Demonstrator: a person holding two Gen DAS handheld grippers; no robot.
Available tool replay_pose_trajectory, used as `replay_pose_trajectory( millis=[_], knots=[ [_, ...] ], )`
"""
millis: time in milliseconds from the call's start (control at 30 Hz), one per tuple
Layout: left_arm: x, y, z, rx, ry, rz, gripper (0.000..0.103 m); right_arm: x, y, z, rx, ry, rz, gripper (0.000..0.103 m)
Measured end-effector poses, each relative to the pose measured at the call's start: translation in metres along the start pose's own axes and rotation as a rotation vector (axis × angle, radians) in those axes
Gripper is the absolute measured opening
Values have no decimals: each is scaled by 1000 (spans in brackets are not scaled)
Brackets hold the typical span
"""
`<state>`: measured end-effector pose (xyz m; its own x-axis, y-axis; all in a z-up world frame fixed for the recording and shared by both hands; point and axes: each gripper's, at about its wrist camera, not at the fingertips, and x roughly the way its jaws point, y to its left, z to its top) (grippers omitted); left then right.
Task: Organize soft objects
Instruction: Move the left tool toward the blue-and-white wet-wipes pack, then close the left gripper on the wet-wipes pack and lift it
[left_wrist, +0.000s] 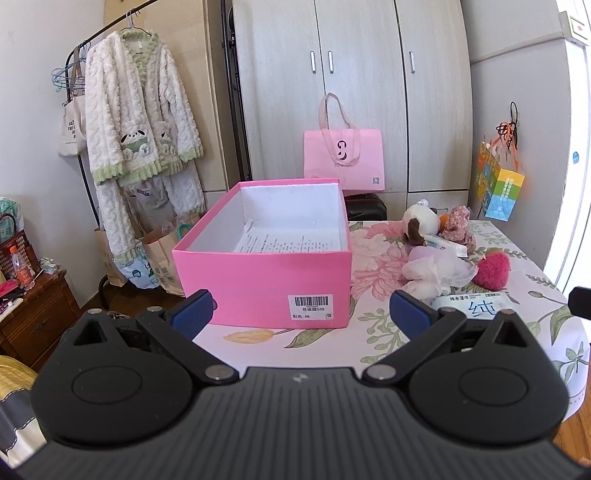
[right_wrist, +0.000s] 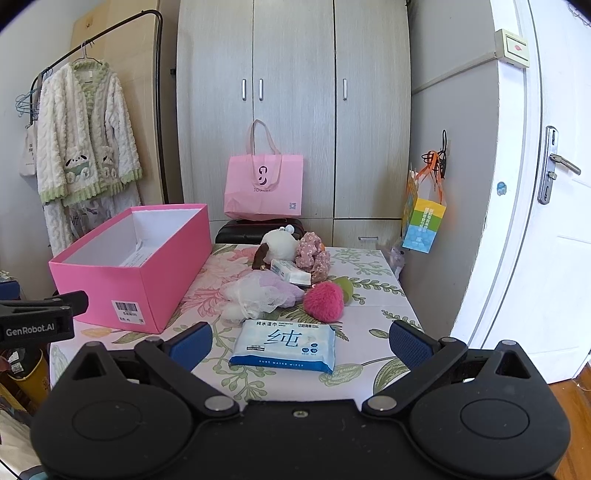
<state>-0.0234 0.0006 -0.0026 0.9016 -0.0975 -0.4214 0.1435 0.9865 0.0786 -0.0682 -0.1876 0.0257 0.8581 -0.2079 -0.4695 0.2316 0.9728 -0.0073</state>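
I see the table (right_wrist: 369, 266) with its floral cloth as the largest thing ahead of both sets of fingers, and everything the job needs sits on it. The pink box (left_wrist: 266, 273) stands open just beyond my left gripper (left_wrist: 301, 312), squarely between its two fingers — I judge it is set there lidless as the bin for the soft things, and only printed paper lies in it. The left fingers are spread wide and carry nothing.

My right gripper (right_wrist: 300, 340) is equally wide apart and empty. The wet wipes pack (right_wrist: 283, 345) lies flat directly between its fingers, nearest of all, so I take it as the likely first pick. Beyond the pack the loose pile waits: the white plush dog (right_wrist: 277, 242) farthest back, the lilac mesh puff (right_wrist: 258, 293) off toward the left finger, the floral scrunchie (right_wrist: 313, 254) and the small tissue pack (right_wrist: 290, 269) in the middle, the pink fuzzy heart (right_wrist: 325, 301) closest to the right finger. They are heaped together, touching, well apart from the box — nothing sorted yet, by my reading.
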Motion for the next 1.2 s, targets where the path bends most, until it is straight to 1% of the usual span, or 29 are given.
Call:
replay_pose_trajectory(
  millis=[200,300,400,467,567,667,733,800,833,900,967,1067,1133,1200],
  knots=[
    [3,-2,1,21,32,-21,103,3,-1,-1,-26,9,-5,103],
    [2,-2,5,28,37,-54,103,3,0,0,-40,8,-11,103],
    [-1,-3,12,23,23,-99,103,2,0,1,-56,4,-18,103],
    [0,-6,17,26,21,-115,103,3,-1,4,-72,5,-17,103],
    [9,-13,28,42,43,-145,103,7,-4,8,-95,8,-9,103],
    [26,-22,35,69,72,-174,103,14,-10,12,-97,13,33,103],
    [39,-27,39,80,85,-221,103,22,-15,12,-94,3,75,103],
    [51,-28,40,47,100,-286,103,33,-19,8,-101,-16,131,103],
    [58,-29,41,31,110,-309,103,42,-20,4,-132,-13,160,103],
    [72,-40,41,37,128,-339,103,60,-19,-3,-179,11,161,103],
    [85,-52,39,64,158,-371,102,75,-20,-9,-200,6,162,103],
    [106,-63,29,58,222,-457,100,95,-29,-17,-196,-5,210,103],
    [115,-70,21,51,242,-489,100,108,-35,-24,-192,10,229,102],
    [124,-80,13,65,245,-505,100,122,-42,-30,-167,43,248,100]
  ],
)
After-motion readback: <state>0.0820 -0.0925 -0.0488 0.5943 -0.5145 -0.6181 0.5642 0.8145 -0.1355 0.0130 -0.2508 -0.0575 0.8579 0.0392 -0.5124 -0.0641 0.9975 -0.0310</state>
